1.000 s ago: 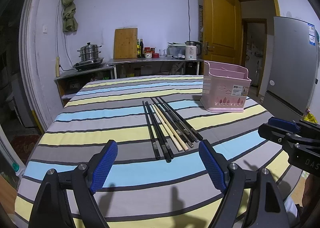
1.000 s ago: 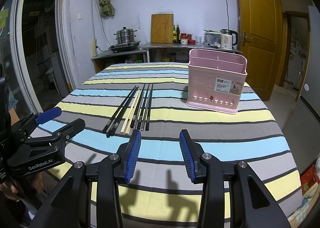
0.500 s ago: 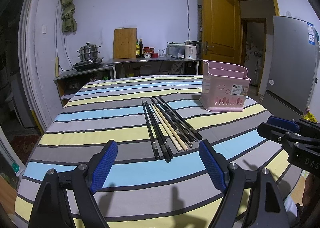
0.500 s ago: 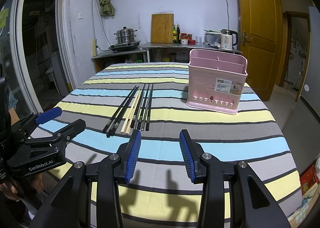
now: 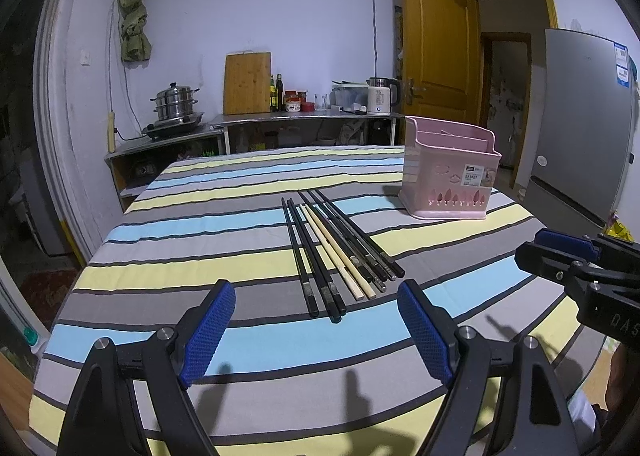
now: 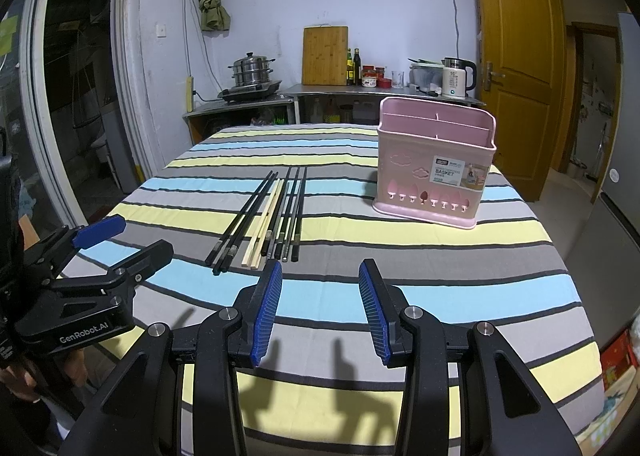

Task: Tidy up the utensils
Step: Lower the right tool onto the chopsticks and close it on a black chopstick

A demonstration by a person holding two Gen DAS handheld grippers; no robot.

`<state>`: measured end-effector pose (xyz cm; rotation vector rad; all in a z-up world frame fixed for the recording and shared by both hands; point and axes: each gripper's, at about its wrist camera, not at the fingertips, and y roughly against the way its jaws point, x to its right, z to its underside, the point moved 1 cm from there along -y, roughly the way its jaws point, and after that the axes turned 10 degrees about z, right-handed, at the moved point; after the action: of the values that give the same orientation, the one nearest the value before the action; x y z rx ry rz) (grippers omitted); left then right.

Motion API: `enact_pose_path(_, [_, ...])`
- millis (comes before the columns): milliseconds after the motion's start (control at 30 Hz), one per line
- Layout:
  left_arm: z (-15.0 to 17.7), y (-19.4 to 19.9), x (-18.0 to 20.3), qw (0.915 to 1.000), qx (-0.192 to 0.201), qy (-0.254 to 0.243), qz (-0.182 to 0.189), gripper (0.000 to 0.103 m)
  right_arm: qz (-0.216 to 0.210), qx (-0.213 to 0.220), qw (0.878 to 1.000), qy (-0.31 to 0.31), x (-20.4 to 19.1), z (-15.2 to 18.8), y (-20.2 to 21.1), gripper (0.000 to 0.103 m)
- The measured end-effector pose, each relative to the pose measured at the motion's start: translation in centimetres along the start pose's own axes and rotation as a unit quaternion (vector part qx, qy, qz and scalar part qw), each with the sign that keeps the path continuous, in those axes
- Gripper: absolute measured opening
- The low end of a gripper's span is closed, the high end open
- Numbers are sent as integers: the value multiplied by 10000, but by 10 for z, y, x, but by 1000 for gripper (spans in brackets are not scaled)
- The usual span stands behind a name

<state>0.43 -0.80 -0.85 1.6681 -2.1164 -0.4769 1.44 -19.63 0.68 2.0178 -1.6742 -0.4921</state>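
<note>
Chopsticks (image 5: 340, 252), dark pairs flanking one pale wooden pair, lie side by side on the striped tablecloth (image 5: 200, 224). Pink utensil basket (image 6: 434, 168) stands upright, well apart to their right. Left gripper (image 5: 316, 320) hovers just short of their near ends, jaws wide, holding nothing. Right gripper (image 6: 320, 296) also hovers, jaws moderately parted, empty.

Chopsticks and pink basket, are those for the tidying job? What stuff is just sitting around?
For the job:
chopsticks
pink basket
left gripper
right gripper

Just sitting around:
cutting board
kettle
steamer pot
fridge
</note>
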Motion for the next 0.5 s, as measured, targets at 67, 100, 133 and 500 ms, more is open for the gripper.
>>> enact_pose_path(67, [0,-2,-2,10000,-43,35,41,83,-16,-18,10000,4,0,0,-1,41])
enact_pose_path(100, [0,-4,-4,9999,-71,55,60,83,-21,-27,10000,8,-1,0,-3,41])
enact_pose_path(133, [-1,-6,-6,9999,-107,71,85,83,-33,-40,10000,12,-1,-1,-4,41])
enact_pose_path(500, [-21,-56,-38,9977,-653,158,45,82,-269,-272,9993,8,-5,-21,-39,41])
